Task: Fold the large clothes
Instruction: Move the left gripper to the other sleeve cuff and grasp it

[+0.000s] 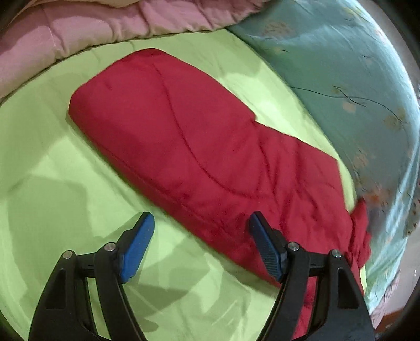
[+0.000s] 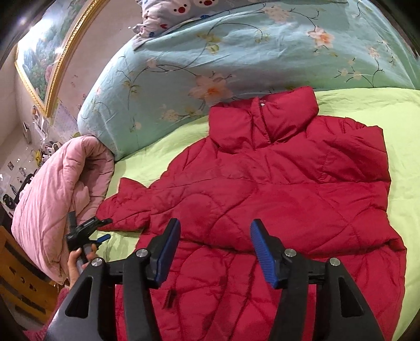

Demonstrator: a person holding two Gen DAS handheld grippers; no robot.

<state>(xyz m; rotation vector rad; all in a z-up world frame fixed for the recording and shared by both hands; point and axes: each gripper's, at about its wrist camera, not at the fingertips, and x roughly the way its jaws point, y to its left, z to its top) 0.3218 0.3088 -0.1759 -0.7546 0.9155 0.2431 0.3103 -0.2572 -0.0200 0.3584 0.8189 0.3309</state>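
A red quilted jacket (image 2: 275, 188) lies spread on the green sheet (image 2: 393, 126), collar toward the floral duvet, one sleeve (image 2: 126, 204) stretched out to the left. My right gripper (image 2: 215, 223) hovers open over the jacket's lower body, nothing between its blue pads (image 2: 168, 251). A hand (image 2: 74, 265) holds my left gripper (image 2: 103, 229) by the sleeve's end. In the left wrist view a long padded stretch of the jacket (image 1: 183, 136) runs diagonally. There my left gripper (image 1: 201, 217) stands open at its near edge, one pad (image 1: 265, 246) over red fabric, the other (image 1: 136, 249) over the sheet (image 1: 52, 168).
A teal floral duvet (image 2: 210, 57) is heaped behind the jacket. A pink quilt (image 2: 52, 188) lies bunched at the left, also seen as a pink quilt (image 1: 92, 23) in the left wrist view. A patterned pillow (image 2: 178, 10), a framed painting (image 2: 47, 52) and wooden furniture (image 2: 15, 278) stand further off.
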